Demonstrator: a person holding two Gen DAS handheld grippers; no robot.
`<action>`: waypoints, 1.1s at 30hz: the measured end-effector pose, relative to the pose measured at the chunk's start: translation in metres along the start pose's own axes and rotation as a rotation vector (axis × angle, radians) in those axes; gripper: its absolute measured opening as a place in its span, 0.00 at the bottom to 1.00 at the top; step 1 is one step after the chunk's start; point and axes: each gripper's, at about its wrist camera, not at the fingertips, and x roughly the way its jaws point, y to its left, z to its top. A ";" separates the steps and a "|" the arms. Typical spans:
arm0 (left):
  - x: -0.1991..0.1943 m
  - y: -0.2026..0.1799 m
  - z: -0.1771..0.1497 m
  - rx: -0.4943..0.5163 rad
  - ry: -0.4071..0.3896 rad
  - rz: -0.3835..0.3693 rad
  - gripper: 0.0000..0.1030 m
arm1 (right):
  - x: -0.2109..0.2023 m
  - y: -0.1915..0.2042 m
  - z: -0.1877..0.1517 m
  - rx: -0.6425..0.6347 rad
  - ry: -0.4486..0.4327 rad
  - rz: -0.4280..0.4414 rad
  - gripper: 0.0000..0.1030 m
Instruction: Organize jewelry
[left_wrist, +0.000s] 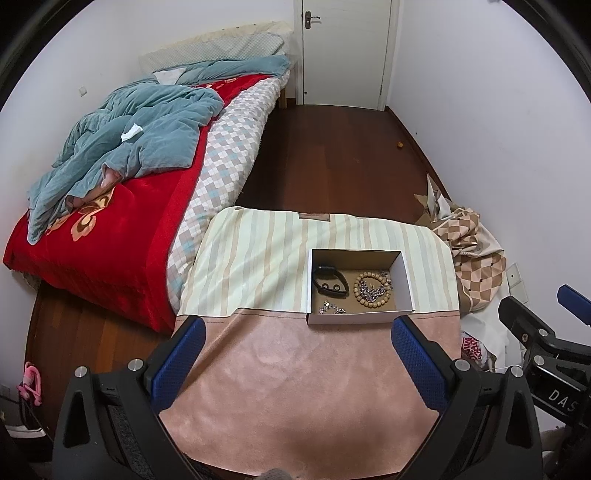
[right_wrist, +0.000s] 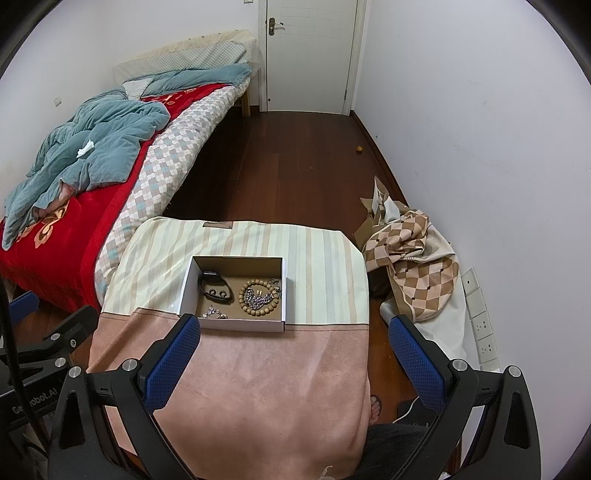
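A shallow white box with a brown floor stands on the cloth-covered table. Inside lie a black wristband, a wooden bead bracelet with a silver chain in its ring, and a small silver piece. The same box shows in the right wrist view, with the wristband, bead bracelet and silver piece. My left gripper is open and empty, just short of the box. My right gripper is open and empty, near the box's front right corner.
A bed with a red blanket and teal duvet stands left of the table. A heap of checked cloth and cardboard lies on the floor at right by the wall. Wooden floor runs to a white door.
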 end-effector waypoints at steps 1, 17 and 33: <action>0.000 0.000 0.000 0.000 -0.001 0.000 1.00 | 0.000 0.000 0.000 0.001 0.000 0.000 1.00; -0.004 0.000 0.004 0.002 -0.006 0.004 1.00 | 0.000 -0.002 0.000 0.004 0.000 0.003 1.00; -0.007 -0.001 0.008 0.002 -0.006 0.001 1.00 | -0.001 -0.001 -0.002 0.005 0.008 0.005 1.00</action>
